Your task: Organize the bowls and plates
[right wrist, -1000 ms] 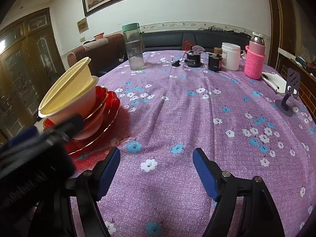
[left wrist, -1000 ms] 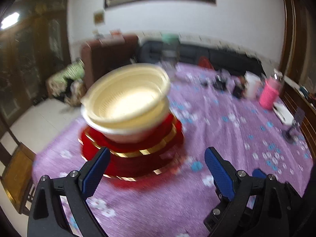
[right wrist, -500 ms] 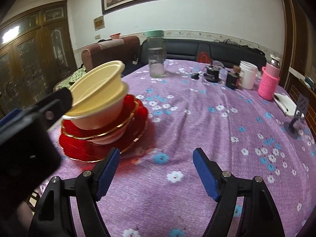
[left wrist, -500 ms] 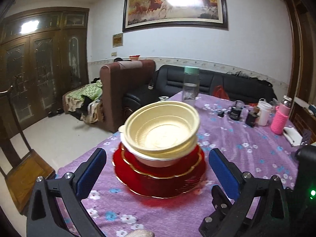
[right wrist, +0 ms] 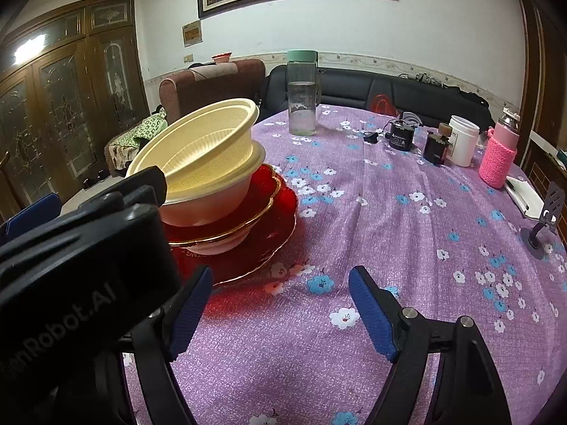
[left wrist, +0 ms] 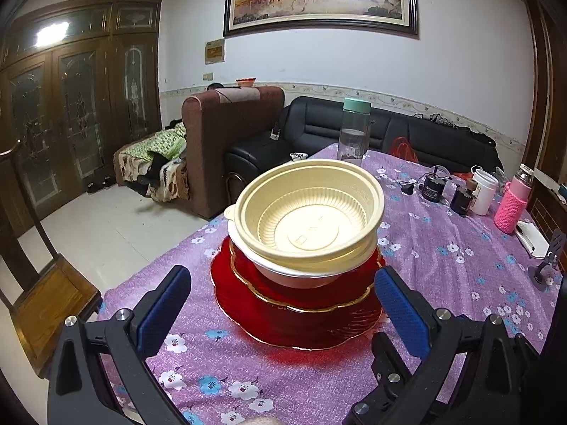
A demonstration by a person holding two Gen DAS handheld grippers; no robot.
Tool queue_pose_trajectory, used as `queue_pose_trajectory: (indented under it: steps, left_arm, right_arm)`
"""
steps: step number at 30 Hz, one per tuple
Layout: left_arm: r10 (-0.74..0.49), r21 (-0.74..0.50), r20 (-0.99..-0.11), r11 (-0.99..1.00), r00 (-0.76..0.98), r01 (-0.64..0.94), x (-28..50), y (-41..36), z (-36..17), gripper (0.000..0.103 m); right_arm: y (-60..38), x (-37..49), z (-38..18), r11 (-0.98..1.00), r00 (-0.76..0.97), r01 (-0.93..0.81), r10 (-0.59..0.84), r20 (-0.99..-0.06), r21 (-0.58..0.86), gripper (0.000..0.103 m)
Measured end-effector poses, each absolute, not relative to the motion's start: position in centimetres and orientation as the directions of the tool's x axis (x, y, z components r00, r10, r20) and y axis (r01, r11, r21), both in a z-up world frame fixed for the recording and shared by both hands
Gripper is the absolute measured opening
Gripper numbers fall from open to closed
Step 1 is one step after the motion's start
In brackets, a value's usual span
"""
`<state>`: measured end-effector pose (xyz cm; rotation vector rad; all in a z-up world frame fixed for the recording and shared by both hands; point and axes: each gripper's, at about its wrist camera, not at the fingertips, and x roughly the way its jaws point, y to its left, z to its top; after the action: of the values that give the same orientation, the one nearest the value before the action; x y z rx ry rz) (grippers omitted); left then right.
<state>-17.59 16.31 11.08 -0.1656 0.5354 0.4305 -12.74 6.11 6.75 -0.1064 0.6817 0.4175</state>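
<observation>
Bowls (left wrist: 308, 219) hide most of the red plates (left wrist: 294, 322) beneath.

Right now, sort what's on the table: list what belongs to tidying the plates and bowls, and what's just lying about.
Belongs:
cream bowls, stacked
red plates under them

Lying about:
water bottle
pink flask
white jar
phone stand

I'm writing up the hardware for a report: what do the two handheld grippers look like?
Both are the same build. The left gripper and right gripper have matte black plastic frames with triangular cut-outs and silver bolt heads at the pivots. Their fingers carry flat blue pads with a fine ribbed texture. In the right wrist view, the left gripper's black housing shows white raised lettering ending "Robot.AI".
</observation>
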Motion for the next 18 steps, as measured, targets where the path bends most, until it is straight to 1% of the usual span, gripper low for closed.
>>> queue_pose_trajectory:
  steps: [18]
  left_arm:
    - [0.333, -0.068, -0.573, 0.891, 0.749, -0.449, -16.6, 18.1, 10.0, 0.103]
  right_arm:
    - [7.1, -12.4, 6.0, 0.908, 0.675, -0.417, 0.341, -0.654, 0.043, 0.083]
